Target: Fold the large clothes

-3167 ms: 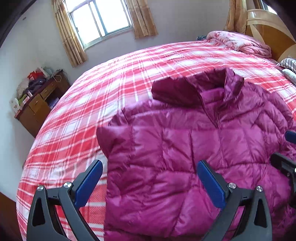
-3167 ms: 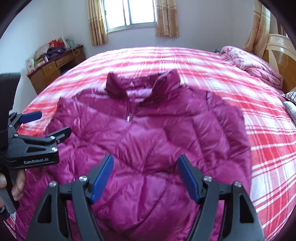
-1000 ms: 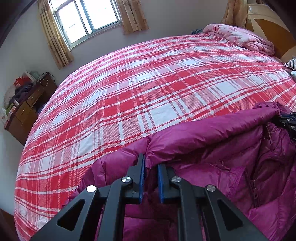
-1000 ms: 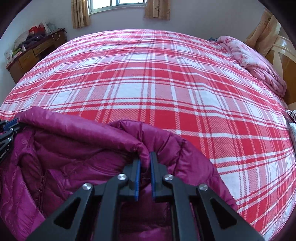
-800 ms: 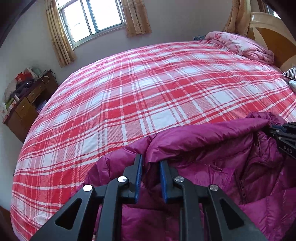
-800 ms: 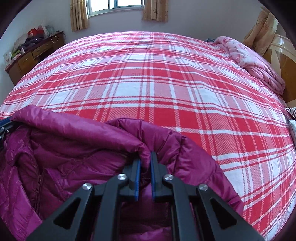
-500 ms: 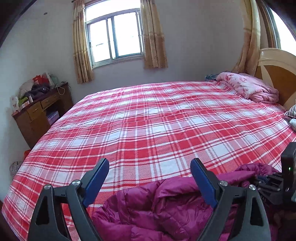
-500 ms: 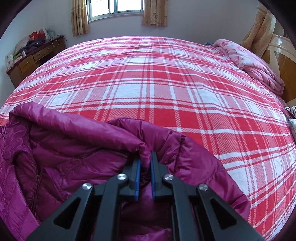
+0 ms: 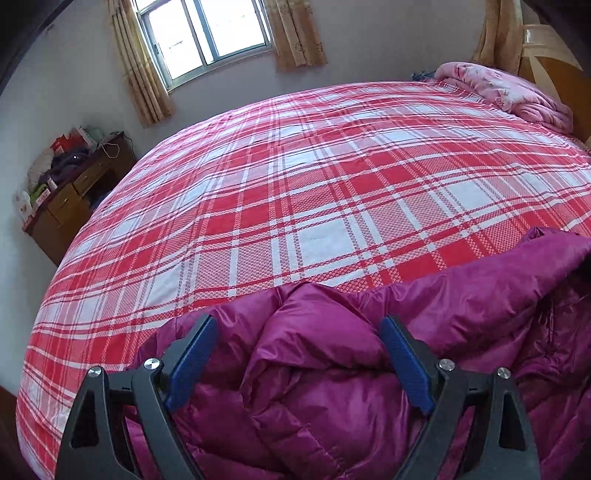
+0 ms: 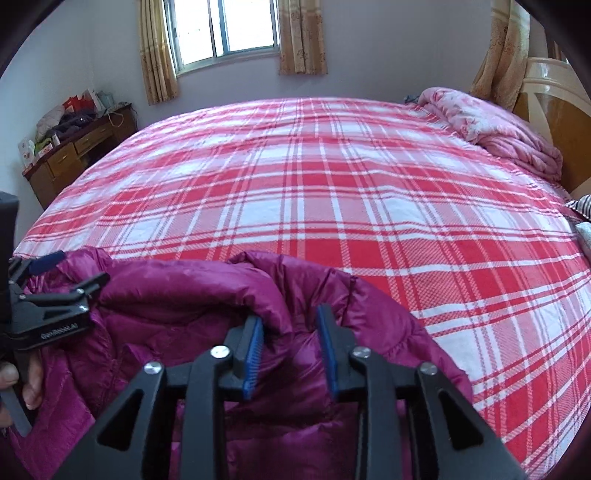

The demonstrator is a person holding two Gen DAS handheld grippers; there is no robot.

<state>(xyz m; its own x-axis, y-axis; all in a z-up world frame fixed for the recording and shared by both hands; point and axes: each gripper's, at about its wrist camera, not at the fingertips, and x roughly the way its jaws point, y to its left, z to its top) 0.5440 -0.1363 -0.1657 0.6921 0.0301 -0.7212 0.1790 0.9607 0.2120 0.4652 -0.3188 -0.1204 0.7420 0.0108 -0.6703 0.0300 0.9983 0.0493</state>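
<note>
A magenta puffer jacket (image 9: 332,369) lies bunched and folded over at the near edge of the bed; it also shows in the right wrist view (image 10: 177,302). My left gripper (image 9: 295,339) is open wide, its blue pads on either side of a fold of the jacket, holding nothing. It also shows at the left of the right wrist view (image 10: 61,273). My right gripper (image 10: 290,332) is partly open, with a ridge of jacket fabric lying loose between its blue pads.
The bed has a red and white plaid cover (image 9: 332,192). A pink quilt (image 10: 491,125) lies by the wooden headboard (image 10: 554,110) at the far right. A cluttered wooden dresser (image 9: 70,195) stands at the left wall under a curtained window (image 10: 225,29).
Both grippers let go of the jacket: the left opened first and dropped lower over it, the right has just opened. The raised edge now rests on the bed.
</note>
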